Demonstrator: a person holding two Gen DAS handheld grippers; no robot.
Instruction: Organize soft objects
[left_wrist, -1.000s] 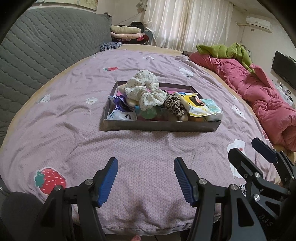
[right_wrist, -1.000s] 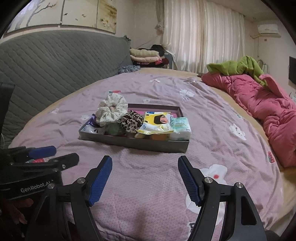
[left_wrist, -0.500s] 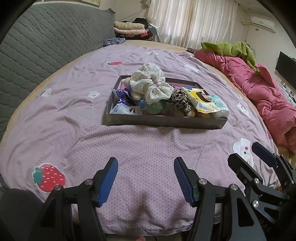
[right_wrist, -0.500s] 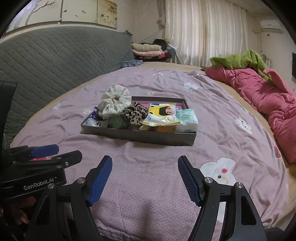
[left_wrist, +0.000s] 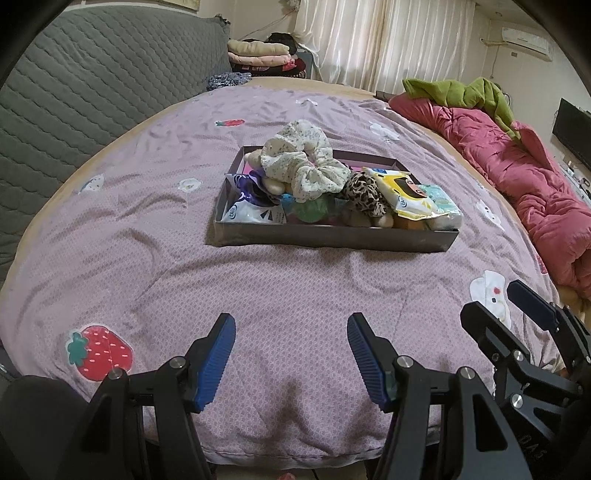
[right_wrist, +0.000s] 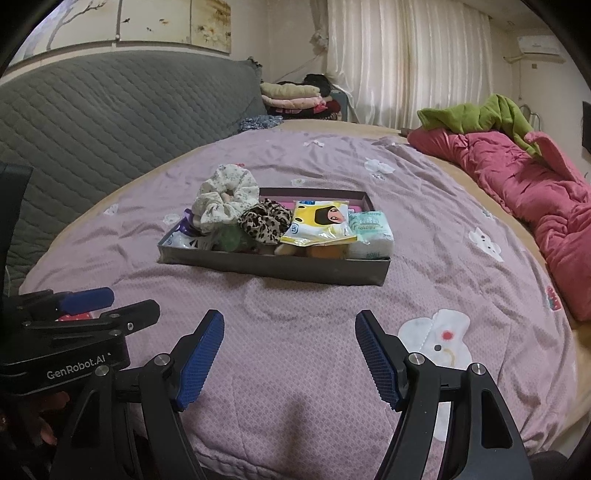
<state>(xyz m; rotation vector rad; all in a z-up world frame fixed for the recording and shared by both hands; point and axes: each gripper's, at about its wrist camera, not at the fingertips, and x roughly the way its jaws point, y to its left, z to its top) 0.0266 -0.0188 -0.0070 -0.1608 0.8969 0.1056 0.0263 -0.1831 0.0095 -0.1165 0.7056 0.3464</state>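
Observation:
A shallow grey tray (left_wrist: 332, 238) (right_wrist: 273, 266) rests in the middle of the purple bedspread. Piled in it are a white floral scrunchie (left_wrist: 299, 158) (right_wrist: 225, 197), a leopard-print scrunchie (left_wrist: 365, 194) (right_wrist: 264, 221), a yellow tissue pack (left_wrist: 410, 194) (right_wrist: 319, 221), a pale green tissue pack (left_wrist: 443, 206) (right_wrist: 369, 230), a purple and white packet (left_wrist: 251, 206) and a green item (left_wrist: 308, 210). My left gripper (left_wrist: 291, 354) hangs open over the bed's near edge, well short of the tray. My right gripper (right_wrist: 290, 356) is open too, beside the left, nothing between its fingers.
A pink quilt (left_wrist: 517, 173) with a green blanket (left_wrist: 458, 92) on it lies along the bed's right side. A grey quilted headboard (left_wrist: 74, 99) rises at the left. Folded clothes (left_wrist: 258, 55) are stacked behind the bed near white curtains.
Both views have shifted slightly, so the tray sits a little higher and nearer in the frames. Both grippers stay open and nothing on the bed has moved.

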